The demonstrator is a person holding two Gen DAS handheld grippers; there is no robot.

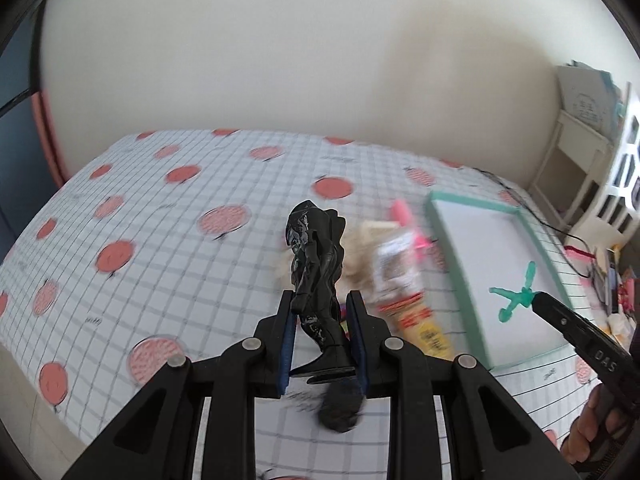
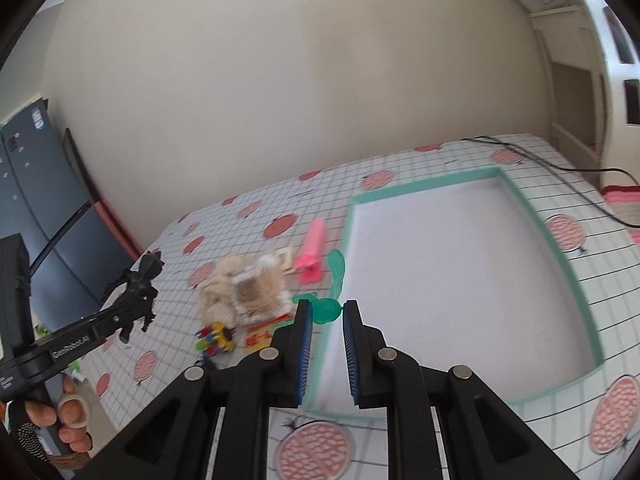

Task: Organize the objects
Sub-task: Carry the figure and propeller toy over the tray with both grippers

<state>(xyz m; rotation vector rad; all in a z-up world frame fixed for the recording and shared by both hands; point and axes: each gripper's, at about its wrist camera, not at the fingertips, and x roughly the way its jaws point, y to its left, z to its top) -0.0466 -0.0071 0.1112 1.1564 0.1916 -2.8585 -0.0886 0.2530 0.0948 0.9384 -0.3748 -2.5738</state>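
My left gripper [image 1: 322,312] is shut on a black action figure [image 1: 316,264] and holds it above the bed; it also shows in the right wrist view [image 2: 138,292]. My right gripper [image 2: 324,312] is shut on a green toy figure [image 2: 334,280], held over the left rim of the white tray with a teal rim [image 2: 536,216]. In the left wrist view the green figure [image 1: 516,290] hangs over the tray [image 1: 440,236]. A heap of toys lies left of the tray: a beige plush [image 2: 228,284], a pink toy [image 2: 314,250] and a colourful small toy [image 2: 216,338].
The bed has a white checked sheet with red round prints [image 1: 160,240]. A black cable [image 2: 560,164] runs across the sheet behind the tray. White shelves [image 1: 580,152] stand at the right, and a dark cabinet [image 2: 36,184] at the left.
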